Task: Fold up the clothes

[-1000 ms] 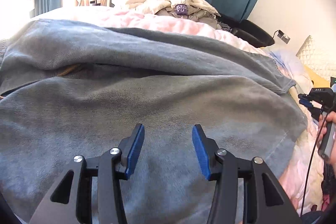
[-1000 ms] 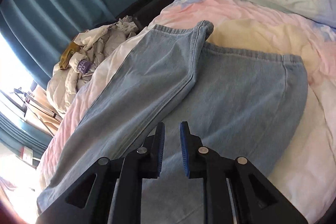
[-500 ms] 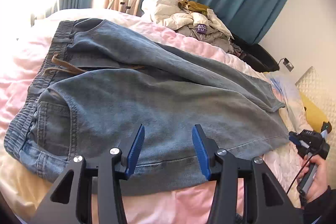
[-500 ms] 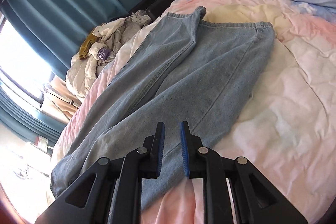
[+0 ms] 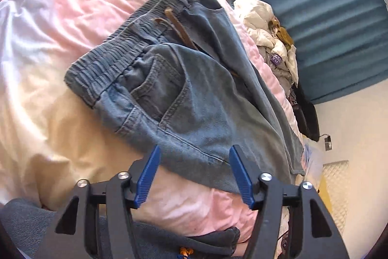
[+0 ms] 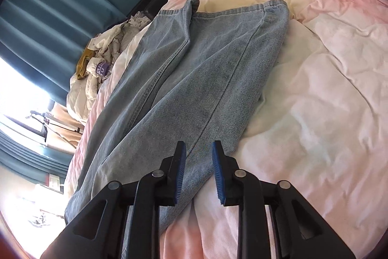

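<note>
A pair of light blue jeans (image 5: 194, 98) lies spread flat on the bed. In the left wrist view its elastic waistband (image 5: 106, 62) and back pocket are in the middle, with a brown drawstring on top. My left gripper (image 5: 194, 162) hovers over the near side seam below the pocket, its jaws opening and nothing between them. In the right wrist view the two legs of the jeans (image 6: 194, 79) run away toward the hems. My right gripper (image 6: 198, 157) hangs above the near leg's edge, jaws opening, nothing held.
The bed is covered by a pink, cream and blue quilt (image 6: 315, 101). A pile of pale clothes (image 5: 269, 28) lies on the far side, in front of teal curtains (image 5: 339, 23). A dark grey garment (image 5: 29, 222) lies at the near edge.
Both grippers drew back from the jeans and their jaws widened. The left one swung toward the waistband end and rolled; the right one backed off along the legs.
</note>
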### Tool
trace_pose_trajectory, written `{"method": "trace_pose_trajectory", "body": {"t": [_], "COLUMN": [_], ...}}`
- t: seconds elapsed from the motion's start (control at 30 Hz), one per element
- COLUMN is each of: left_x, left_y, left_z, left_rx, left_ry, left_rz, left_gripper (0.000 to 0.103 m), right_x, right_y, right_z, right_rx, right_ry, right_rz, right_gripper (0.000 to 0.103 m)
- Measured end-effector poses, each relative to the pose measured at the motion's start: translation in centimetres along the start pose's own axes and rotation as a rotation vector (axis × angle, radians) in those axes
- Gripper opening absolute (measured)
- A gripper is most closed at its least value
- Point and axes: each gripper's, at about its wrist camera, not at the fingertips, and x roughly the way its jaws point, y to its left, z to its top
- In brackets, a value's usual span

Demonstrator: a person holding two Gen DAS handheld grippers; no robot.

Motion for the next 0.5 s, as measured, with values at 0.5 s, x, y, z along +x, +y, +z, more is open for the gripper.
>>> {"method": "trace_pose_trajectory", "body": {"t": [0.5], "left_x": [5.3], "left_y": [5.6], "left_z": [1.4], "left_rx": [-0.309], "left_ry": [0.134], "left_rz": [-0.081], "left_gripper": [0.07], "right_x": [-0.2], "right_y": [-1.9], "right_z": [0.9], "right_rx": [0.073], "right_ry": [-0.022], "right_rz": [0.054], "right_gripper": [0.035]}}
